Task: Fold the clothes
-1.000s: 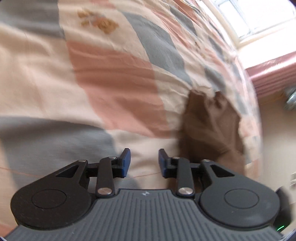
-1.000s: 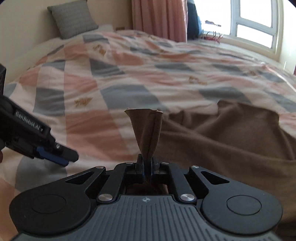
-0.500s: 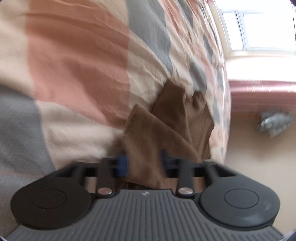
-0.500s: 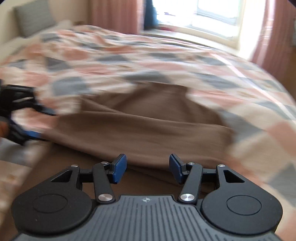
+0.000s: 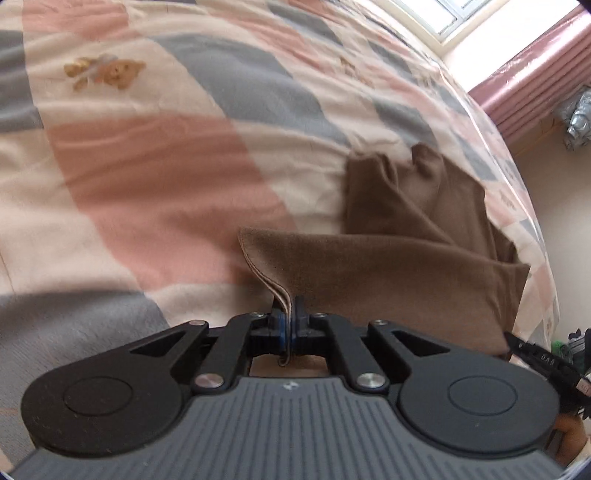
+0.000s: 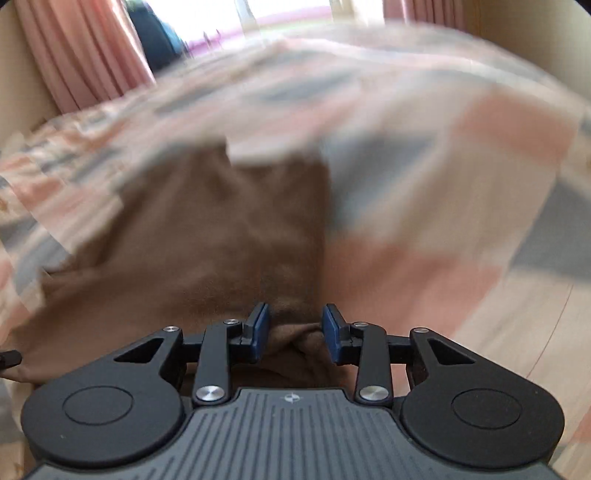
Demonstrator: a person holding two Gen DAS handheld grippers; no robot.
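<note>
Nearest in the left wrist view, the left gripper (image 5: 287,320) is pinched tight on a hemmed corner of the brown garment (image 5: 406,254), the double-stitched edge curling up out of the closed blue pads (image 5: 281,326) and a small tail of cloth hanging below them. From that pinch the garment stretches away to the right as a raised, taut fold, soft and matte like a knit, with a lighter tan underside along the hem. Beyond this fold, the rest of the garment lies crumpled on the patchwork quilt (image 5: 159,173), with two rounded lumps at its far edge. At the right edge of the garment, the black tip of the right gripper (image 5: 543,362) shows, with small white lettering too blurred to read.

In the right wrist view, the right gripper (image 6: 293,328) stands with its blue pads (image 6: 258,330) parted, holding nothing; a bunched ridge of the garment (image 6: 221,236) sits between them, and I cannot tell whether it touches either pad. Past the pads the garment spreads flat across the quilt (image 6: 461,177), its right edge running straight away.

The quilt is checked in pink, grey and cream, with a small tan bear motif (image 5: 103,72) on one cream patch far beyond the garment. Farthest off hang pink curtains (image 5: 535,88) by a bright window (image 5: 458,14).
</note>
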